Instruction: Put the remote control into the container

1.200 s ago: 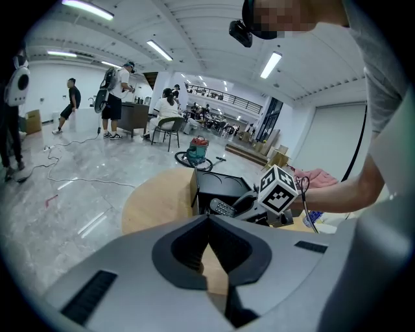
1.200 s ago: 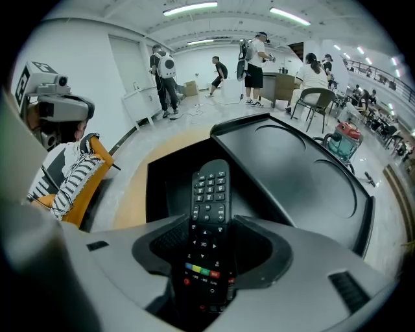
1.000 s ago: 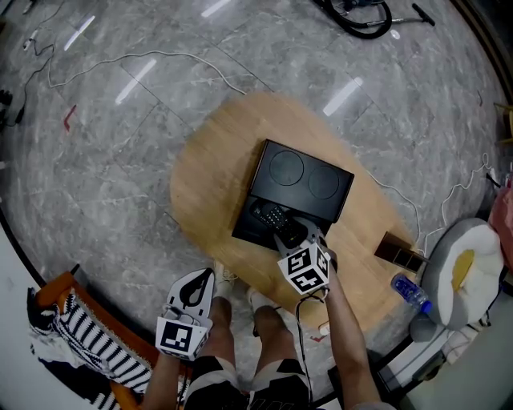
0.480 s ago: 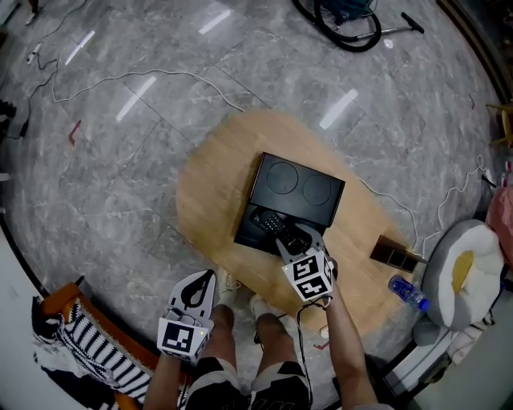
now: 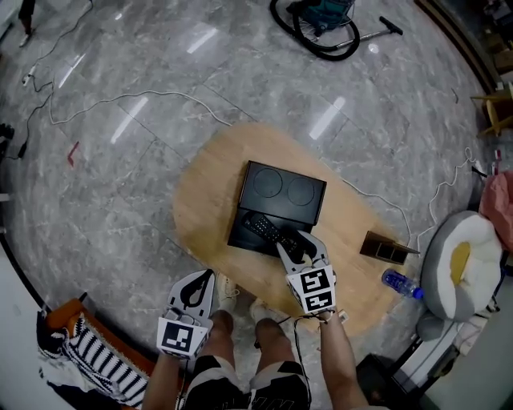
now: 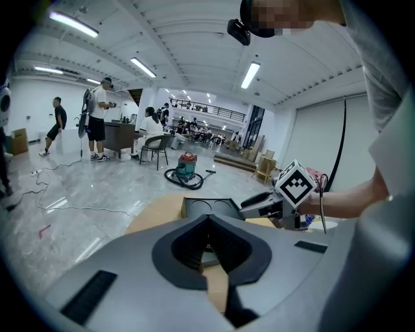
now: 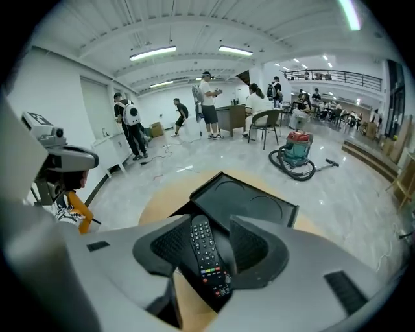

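The black remote control lies in the tray of the black container, whose lid with two round dents stands open behind it. My right gripper hovers open just above the remote's near end. In the right gripper view the remote shows through the gap between the jaws, with neither pad touching it. My left gripper stays off the table's near edge, over the person's legs, shut with nothing in it. In the left gripper view the jaw tips meet, and the right gripper shows beyond.
The container sits on an oval wooden table. A small brown box stands at the table's right end, a water bottle and a cushioned seat beside it. A vacuum cleaner and white cables lie on the floor.
My right gripper has lifted up and back from the container, while the remote stays lying in the tray. The left gripper has risen a little.
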{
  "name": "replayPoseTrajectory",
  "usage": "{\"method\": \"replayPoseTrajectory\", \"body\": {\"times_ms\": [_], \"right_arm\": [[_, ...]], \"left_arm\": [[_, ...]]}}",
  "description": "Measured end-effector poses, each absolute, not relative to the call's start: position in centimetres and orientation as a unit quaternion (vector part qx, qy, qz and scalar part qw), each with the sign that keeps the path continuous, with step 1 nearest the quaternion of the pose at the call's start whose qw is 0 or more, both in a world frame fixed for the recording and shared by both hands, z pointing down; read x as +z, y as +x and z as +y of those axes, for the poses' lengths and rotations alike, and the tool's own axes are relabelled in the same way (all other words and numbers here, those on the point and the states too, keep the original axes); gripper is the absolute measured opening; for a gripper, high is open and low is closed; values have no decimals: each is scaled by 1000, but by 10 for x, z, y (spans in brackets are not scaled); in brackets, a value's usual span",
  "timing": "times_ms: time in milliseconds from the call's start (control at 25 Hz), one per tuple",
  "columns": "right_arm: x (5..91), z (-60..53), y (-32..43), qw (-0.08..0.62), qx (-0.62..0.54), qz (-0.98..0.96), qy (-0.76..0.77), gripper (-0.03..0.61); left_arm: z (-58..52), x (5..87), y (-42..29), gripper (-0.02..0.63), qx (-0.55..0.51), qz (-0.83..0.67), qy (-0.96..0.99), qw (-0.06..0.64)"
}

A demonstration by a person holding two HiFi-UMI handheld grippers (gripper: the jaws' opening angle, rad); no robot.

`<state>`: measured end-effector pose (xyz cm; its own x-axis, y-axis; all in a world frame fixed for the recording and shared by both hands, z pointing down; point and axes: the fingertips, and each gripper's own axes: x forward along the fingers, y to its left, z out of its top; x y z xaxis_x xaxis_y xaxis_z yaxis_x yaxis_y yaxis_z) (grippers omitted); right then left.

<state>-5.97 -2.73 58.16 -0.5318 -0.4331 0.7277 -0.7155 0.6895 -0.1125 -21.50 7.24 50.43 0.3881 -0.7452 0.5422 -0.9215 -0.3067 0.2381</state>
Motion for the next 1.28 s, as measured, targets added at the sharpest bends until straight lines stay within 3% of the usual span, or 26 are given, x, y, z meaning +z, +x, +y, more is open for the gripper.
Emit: {"method": "replayPoseTrajectory", "body": {"times_ms": [720, 1280], "right_arm": [[416, -3, 16, 190, 166, -836, 487, 12], [311, 37, 78, 130, 128, -817, 547, 11]], "left_arm": [[54, 397, -160, 8, 151, -499, 833, 185], [57, 304, -114, 8, 129, -472, 864, 122]]}}
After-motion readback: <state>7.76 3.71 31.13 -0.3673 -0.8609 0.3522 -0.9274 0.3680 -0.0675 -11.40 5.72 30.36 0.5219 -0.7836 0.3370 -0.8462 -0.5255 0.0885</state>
